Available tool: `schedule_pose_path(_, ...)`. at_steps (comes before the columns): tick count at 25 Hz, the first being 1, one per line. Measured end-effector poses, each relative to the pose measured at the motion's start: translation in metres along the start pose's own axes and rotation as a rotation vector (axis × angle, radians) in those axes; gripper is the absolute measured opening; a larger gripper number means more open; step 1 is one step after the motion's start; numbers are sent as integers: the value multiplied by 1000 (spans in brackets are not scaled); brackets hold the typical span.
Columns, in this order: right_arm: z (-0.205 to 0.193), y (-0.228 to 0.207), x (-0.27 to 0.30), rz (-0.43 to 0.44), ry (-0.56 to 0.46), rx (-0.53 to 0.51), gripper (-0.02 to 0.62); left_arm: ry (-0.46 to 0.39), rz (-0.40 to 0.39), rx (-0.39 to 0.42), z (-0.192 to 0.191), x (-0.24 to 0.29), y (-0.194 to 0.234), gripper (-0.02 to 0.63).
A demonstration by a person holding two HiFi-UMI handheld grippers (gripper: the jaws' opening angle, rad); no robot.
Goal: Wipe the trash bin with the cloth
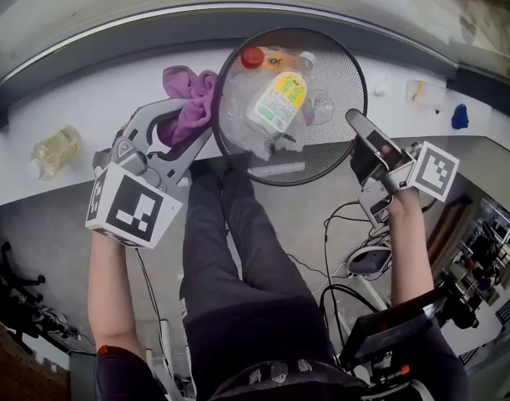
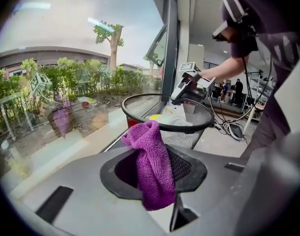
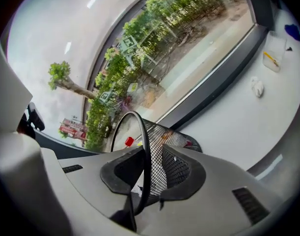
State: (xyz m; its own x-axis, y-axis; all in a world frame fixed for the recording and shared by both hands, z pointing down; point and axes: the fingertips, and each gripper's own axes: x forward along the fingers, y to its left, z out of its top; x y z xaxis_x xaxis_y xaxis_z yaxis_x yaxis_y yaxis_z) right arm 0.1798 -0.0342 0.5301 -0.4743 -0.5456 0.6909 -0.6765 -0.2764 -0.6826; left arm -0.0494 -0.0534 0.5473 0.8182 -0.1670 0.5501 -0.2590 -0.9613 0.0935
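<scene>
My left gripper (image 2: 152,175) pinches a nubby purple cloth (image 2: 149,146); my right gripper (image 3: 149,173) has its jaws spread astride the black wire-mesh bin (image 3: 175,134) at its rim.

Your left gripper (image 1: 196,124) clamps the purple cloth (image 1: 188,98) against the trash bin (image 1: 342,65) on its left; your right gripper (image 1: 361,129) seemingly straddles its right rim.
</scene>
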Motion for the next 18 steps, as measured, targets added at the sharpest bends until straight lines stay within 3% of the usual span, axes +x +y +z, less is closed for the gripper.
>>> schedule_pose_path(4,-12,-19,-11,-2,25,111,97,-13,12,21,17,10,3,114)
schedule_pose_path(7,-7,-23,-14,3,-13,151,97,29,38,26,22,18,4,114)
schedule_pose_path(18,-11,-5,-8,10,-24,190,98,98,58,-58,3,-2,-22,114)
